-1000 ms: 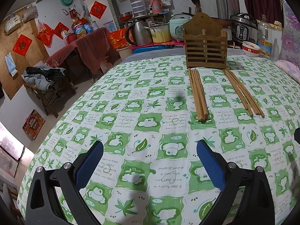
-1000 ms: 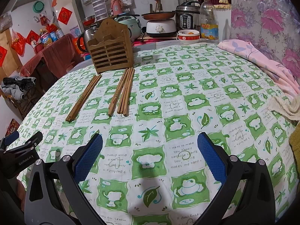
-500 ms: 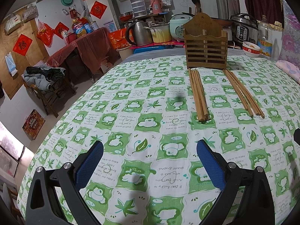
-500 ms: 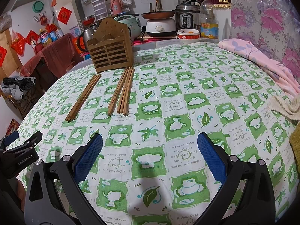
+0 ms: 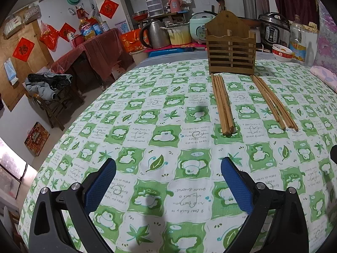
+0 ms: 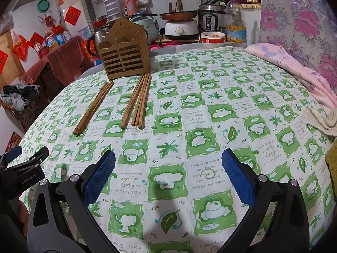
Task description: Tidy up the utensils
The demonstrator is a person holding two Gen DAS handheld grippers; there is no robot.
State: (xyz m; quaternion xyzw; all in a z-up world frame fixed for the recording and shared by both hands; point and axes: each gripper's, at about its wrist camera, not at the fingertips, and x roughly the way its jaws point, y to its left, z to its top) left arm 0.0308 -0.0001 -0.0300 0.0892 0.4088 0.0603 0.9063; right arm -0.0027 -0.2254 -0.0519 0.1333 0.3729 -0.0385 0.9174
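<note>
Two bundles of wooden chopsticks lie on the green-and-white tablecloth, a left bundle (image 5: 223, 103) (image 6: 93, 108) and a right bundle (image 5: 273, 103) (image 6: 139, 101). A slatted wooden utensil holder (image 5: 230, 50) (image 6: 125, 55) stands upright just behind them. My left gripper (image 5: 168, 181) is open and empty, low over the cloth, well short of the chopsticks. My right gripper (image 6: 168, 177) is open and empty, also short of them. The left gripper's body shows at the right wrist view's left edge (image 6: 23, 172).
Behind the table stand a kettle (image 5: 152, 33), rice cookers (image 5: 271, 28), an oil bottle (image 6: 236, 26) and a red-and-white bowl (image 6: 212, 39). A pink cloth (image 6: 294, 76) lies along the table's right edge. A chair with clothes (image 5: 47, 92) stands on the left.
</note>
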